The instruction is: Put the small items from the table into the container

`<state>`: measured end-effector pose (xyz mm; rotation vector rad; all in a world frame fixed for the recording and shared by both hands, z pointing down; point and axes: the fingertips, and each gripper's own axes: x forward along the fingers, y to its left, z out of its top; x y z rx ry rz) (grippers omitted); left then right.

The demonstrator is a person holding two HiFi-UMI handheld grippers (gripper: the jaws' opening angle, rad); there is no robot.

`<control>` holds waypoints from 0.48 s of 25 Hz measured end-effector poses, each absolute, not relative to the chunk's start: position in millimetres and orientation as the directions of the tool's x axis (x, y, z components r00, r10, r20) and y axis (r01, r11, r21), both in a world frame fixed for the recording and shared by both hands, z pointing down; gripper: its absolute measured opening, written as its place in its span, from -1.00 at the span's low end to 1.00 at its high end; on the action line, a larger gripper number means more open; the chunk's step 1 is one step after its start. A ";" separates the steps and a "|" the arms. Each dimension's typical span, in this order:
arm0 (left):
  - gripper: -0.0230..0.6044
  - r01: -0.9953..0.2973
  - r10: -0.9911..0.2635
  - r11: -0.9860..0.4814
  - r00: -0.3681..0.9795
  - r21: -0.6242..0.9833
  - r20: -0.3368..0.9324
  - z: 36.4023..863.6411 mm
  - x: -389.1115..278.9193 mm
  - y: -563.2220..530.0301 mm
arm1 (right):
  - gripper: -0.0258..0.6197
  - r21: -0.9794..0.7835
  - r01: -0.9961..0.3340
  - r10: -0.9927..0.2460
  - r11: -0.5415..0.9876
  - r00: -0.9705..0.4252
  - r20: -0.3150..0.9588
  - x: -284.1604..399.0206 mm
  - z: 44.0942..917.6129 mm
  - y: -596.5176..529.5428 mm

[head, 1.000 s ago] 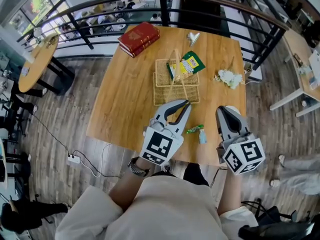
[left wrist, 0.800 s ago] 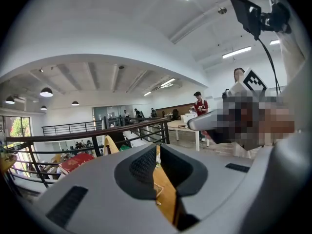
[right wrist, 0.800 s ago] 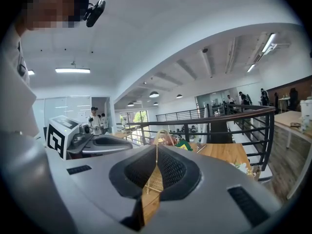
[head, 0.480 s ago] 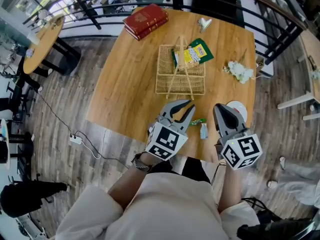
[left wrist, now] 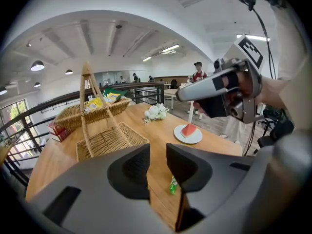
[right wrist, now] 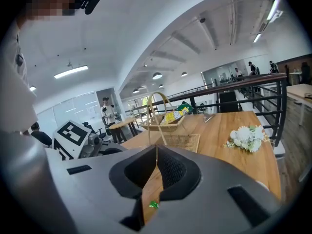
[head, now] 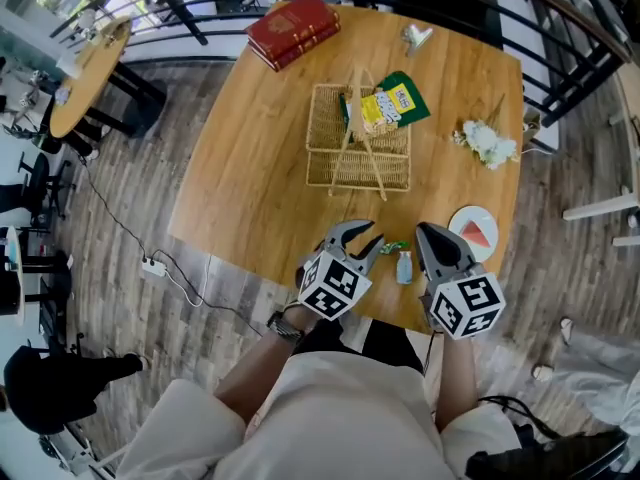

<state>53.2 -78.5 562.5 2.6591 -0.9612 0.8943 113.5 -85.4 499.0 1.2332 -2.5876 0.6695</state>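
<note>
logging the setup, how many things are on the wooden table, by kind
wicker basket: 1
snack packet: 1
red book stack: 1
white flower bunch: 1
plate with watermelon slice: 1
green candy: 1
small bottle: 1
silver object: 1
total: 8

Wicker basket (head: 325, 133), green candy (head: 391, 248) — small bottle (head: 404, 267)

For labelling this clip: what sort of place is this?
Likely an open-plan office or café mezzanine: a wooden table beside a black railing, pendant lamps overhead, and people standing beyond.
</note>
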 end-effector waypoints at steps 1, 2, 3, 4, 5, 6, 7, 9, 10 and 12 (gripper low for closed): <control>-0.63 -0.627 -0.512 -0.779 0.607 -0.031 0.608 571.0 53.5 -77.8 | -0.86 -0.322 -0.774 -0.678 0.545 -0.633 0.374 115.4 506.9 -85.2; -0.63 -0.625 -0.503 -0.780 0.602 -0.026 0.620 578.7 53.6 -77.8 | -0.86 -0.332 -0.774 -0.671 0.539 -0.633 0.386 117.5 514.5 -85.1; -0.62 -0.624 -0.496 -0.781 0.597 -0.024 0.630 585.6 53.5 -78.2 | -0.86 -0.341 -0.774 -0.664 0.533 -0.633 0.397 119.4 521.8 -84.8; -0.62 -0.623 -0.492 -0.782 0.592 -0.025 0.639 591.8 53.3 -78.9 | -0.86 -0.349 -0.773 -0.657 0.529 -0.634 0.409 121.0 528.9 -84.4; -0.62 -0.620 -0.486 -0.784 0.588 -0.027 0.647 597.8 53.5 -79.4 | -0.86 -0.355 -0.772 -0.648 0.526 -0.635 0.420 122.1 535.9 -83.8; -0.62 -0.613 -0.478 -0.789 0.584 -0.028 0.656 603.8 54.1 -79.5 | -0.86 -0.361 -0.771 -0.639 0.525 -0.637 0.431 123.0 542.7 -83.0; -0.62 -0.604 -0.465 -0.797 0.581 -0.029 0.668 610.1 55.3 -78.8 | -0.86 -0.365 -0.769 -0.629 0.525 -0.640 0.442 123.4 549.2 -81.9; -0.61 -0.577 -0.430 -0.816 0.574 -0.027 0.697 622.4 58.7 -76.0 | -0.86 -0.372 -0.762 -0.607 0.529 -0.647 0.462 123.1 560.9 -79.5; -0.59 -0.563 -0.413 -0.826 0.570 -0.027 0.710 627.7 60.3 -74.6 | -0.86 -0.376 -0.758 -0.595 0.533 -0.652 0.470 122.5 566.1 -78.5; -0.58 -0.535 -0.384 -0.844 0.560 -0.034 0.734 637.5 63.4 -72.0 | -0.86 -0.384 -0.748 -0.571 0.541 -0.662 0.485 121.1 575.1 -76.9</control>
